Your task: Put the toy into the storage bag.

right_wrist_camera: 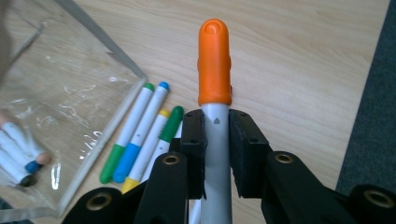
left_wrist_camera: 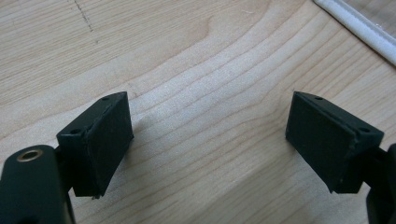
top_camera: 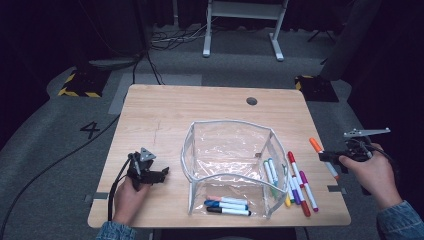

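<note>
My right gripper point(top_camera: 331, 156) hovers off the table's right side, shut on the pale barrel of an orange-capped marker point(top_camera: 316, 146). In the right gripper view both pads clamp that marker point(right_wrist_camera: 214, 70) just below its cap, with my gripper point(right_wrist_camera: 216, 140) pointing over the wood. A clear pouch point(top_camera: 230, 121) with a white rim stands open mid-table, with three markers point(top_camera: 227, 205) lying at its front. Several more markers point(top_camera: 300, 185) lie beside its right wall. My left gripper point(top_camera: 161, 174) rests low at the table's left, open over bare wood point(left_wrist_camera: 210, 140).
The wooden table point(top_camera: 165, 115) has a round cable hole point(top_camera: 251, 101) near its far edge. Grey carpet point(right_wrist_camera: 373, 116) lies past the right edge. A white desk frame point(top_camera: 245, 30), floor cables and yellow-black striped bases point(top_camera: 80, 82) stand beyond the table.
</note>
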A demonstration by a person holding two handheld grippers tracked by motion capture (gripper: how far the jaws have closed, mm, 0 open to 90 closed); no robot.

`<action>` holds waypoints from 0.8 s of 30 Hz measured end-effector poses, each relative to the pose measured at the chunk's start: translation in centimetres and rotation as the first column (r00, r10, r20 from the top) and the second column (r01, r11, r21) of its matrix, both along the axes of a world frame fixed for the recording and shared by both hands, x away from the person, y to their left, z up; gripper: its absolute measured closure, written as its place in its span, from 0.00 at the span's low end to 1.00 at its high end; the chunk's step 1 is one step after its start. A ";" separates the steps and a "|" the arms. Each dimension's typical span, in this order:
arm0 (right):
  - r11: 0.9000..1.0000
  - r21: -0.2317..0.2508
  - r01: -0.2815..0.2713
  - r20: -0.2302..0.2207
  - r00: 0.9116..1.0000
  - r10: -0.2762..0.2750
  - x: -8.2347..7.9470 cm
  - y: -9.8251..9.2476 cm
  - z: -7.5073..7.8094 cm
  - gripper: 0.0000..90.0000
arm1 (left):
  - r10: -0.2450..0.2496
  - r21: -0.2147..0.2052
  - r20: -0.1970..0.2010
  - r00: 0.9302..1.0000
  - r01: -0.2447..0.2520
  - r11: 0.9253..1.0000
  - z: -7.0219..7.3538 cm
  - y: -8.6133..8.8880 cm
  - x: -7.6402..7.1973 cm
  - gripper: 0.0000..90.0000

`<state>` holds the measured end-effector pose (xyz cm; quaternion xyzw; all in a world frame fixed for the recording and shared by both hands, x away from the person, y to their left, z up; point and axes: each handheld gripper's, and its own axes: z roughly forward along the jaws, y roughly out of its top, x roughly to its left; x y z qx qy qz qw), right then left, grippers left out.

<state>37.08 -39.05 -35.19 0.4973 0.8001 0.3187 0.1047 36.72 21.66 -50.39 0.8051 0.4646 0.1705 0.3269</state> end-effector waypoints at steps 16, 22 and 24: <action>0.977 0.038 -0.208 0.068 0.976 0.206 -1.7 5.3 5.1 0.85 | 0.000 0.000 0.000 1.000 0.000 1.000 0.0 0.0 0.0 0.17; 0.956 0.034 -0.292 0.089 0.953 0.288 -2.0 7.6 6.6 0.85 | 0.004 -0.002 -0.002 1.000 -0.004 1.000 0.0 0.0 -0.1 0.17; 0.945 0.036 -0.325 0.094 0.942 0.321 -2.1 8.6 7.1 0.85 | 0.001 -0.001 -0.004 1.000 -0.001 1.000 0.0 0.0 -0.1 0.17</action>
